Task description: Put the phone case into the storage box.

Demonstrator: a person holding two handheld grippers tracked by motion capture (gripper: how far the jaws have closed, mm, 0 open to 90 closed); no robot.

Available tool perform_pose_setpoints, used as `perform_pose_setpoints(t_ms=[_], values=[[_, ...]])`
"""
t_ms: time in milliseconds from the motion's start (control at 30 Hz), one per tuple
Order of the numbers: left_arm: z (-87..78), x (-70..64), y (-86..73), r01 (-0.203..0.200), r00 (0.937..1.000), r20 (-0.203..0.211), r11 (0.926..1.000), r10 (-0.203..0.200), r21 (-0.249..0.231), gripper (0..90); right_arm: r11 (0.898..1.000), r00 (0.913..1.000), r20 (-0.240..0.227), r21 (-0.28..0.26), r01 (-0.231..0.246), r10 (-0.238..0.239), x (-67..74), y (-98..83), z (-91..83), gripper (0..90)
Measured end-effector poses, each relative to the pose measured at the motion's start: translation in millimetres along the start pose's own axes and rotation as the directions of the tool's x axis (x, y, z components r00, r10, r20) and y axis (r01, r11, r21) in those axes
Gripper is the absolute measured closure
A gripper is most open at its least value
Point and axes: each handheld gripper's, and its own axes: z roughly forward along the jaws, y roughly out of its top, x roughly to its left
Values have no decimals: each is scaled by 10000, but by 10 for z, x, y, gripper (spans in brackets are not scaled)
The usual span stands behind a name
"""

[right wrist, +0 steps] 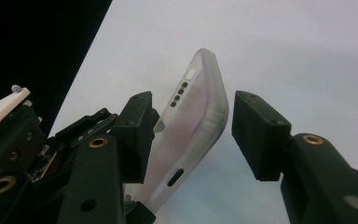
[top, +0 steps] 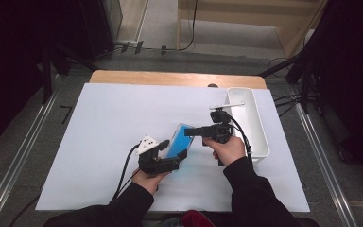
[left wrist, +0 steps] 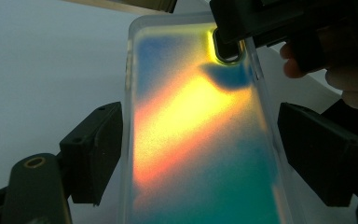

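bench: pale wooden bench point(top: 170, 77), its bare strip showing along the far edge
cover: white sheet point(top: 108, 123) spread over most of the bench
bin: white oblong plastic bin point(top: 257, 137) at the right side
stick: slim white stick point(top: 227, 105) lying across the bin's far rim

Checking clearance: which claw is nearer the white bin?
Right. The right claw sits just left of the white bin; the left claw is farther left, beyond the phone case.

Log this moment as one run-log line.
scene: white table | object: phone case, colourful, lifted | left gripper: jaws around case, gaps visible | right gripper: jaws flank case's end, one gap | bin: right
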Motion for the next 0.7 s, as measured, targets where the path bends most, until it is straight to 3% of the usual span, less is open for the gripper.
perform_pose_setpoints(t_ms=[167,400,700], values=[[0,-3,-7,-71,10000,-40,10000,71,22,163,9997,9997,-117,163,-192,194,-9,3,23,546],[1,-16,-23,-154,9999,5,9999,154,-39,162,9988,9984,-402,277,-394,405,-38,4,21,698],[2,-30,-39,-375,9993,-3,9992,375,-122,162,9961,9940,-717,385,-795,821,-39,11,-7,729]])
